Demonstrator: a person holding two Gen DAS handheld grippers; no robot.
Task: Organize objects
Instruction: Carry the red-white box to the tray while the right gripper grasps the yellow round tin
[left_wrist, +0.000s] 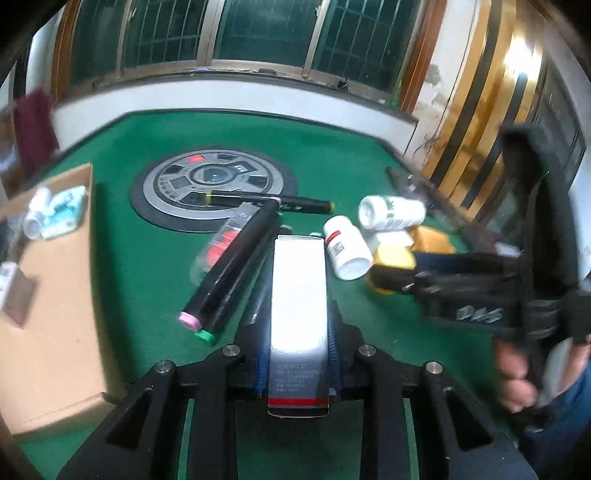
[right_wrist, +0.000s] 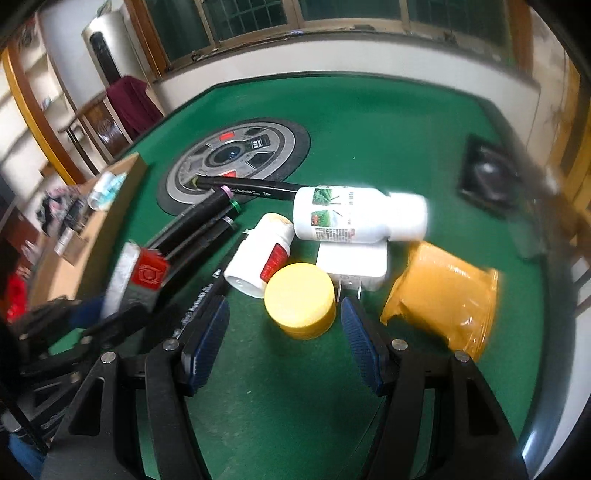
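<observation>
My left gripper (left_wrist: 298, 354) is shut on a long silver box (left_wrist: 299, 314) with a red stripe, held above the green table; the box also shows in the right wrist view (right_wrist: 136, 284). My right gripper (right_wrist: 284, 325) is open, its blue pads (right_wrist: 207, 332) on either side of a yellow-capped jar (right_wrist: 300, 304). Behind the jar lie a small white bottle with a red label (right_wrist: 258, 254), a larger white bottle (right_wrist: 351, 214), a white charger (right_wrist: 354, 264) and an orange packet (right_wrist: 443, 295). Several black markers (left_wrist: 229, 269) lie left of the bottles.
A cardboard box (left_wrist: 55, 288) holding small bottles (left_wrist: 51, 214) stands at the left of the green table (left_wrist: 147, 258). A round grey disc (left_wrist: 210, 184) is set in the table's middle. A black tray (right_wrist: 487, 177) sits at the far right edge.
</observation>
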